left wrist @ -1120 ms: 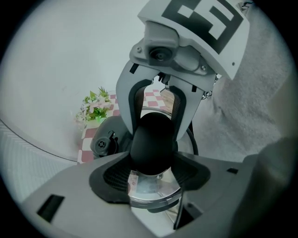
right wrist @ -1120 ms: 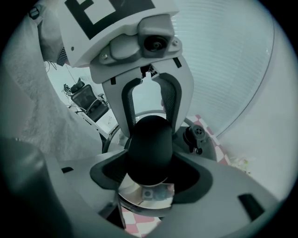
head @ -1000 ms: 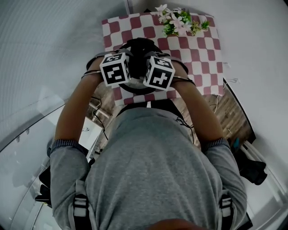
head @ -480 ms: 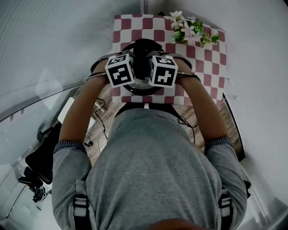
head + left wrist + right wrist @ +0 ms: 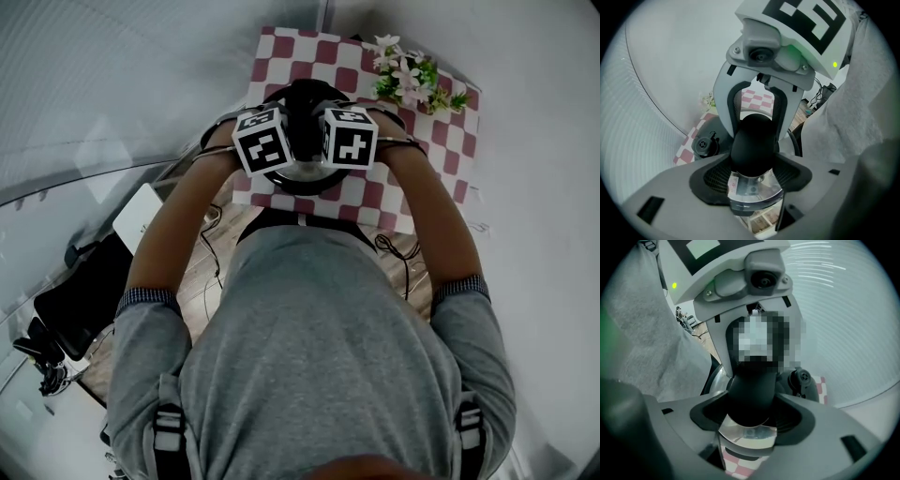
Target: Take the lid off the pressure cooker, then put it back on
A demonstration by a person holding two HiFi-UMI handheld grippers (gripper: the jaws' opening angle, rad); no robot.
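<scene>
Pressure cooker (image 5: 298,180) on a checked cloth (image 5: 433,187), gripped from two sides. The black handle (image 5: 753,143) rising from the middle of the shiny lid (image 5: 752,191) is pinched by the left gripper (image 5: 752,177), whose pads are pressed on its flanks. The same handle is clamped from the opposite side by the right gripper (image 5: 751,418), also closed on it. Both grippers are tilted steeply down and towards each other, so the handle lies straight ahead of and just below each, and neither hand is nearer than the other. A small black valve (image 5: 704,145) is seen on the lid just beside the handle, to the left of the left gripper and to the right of the right one. Whether the lid is seated on the pot or already loose cannot be told. The next move is judged to turn on the upright axis through the handle, shared by both grips. Flowers (image 5: 412,80) are well beyond the grippers.
</scene>
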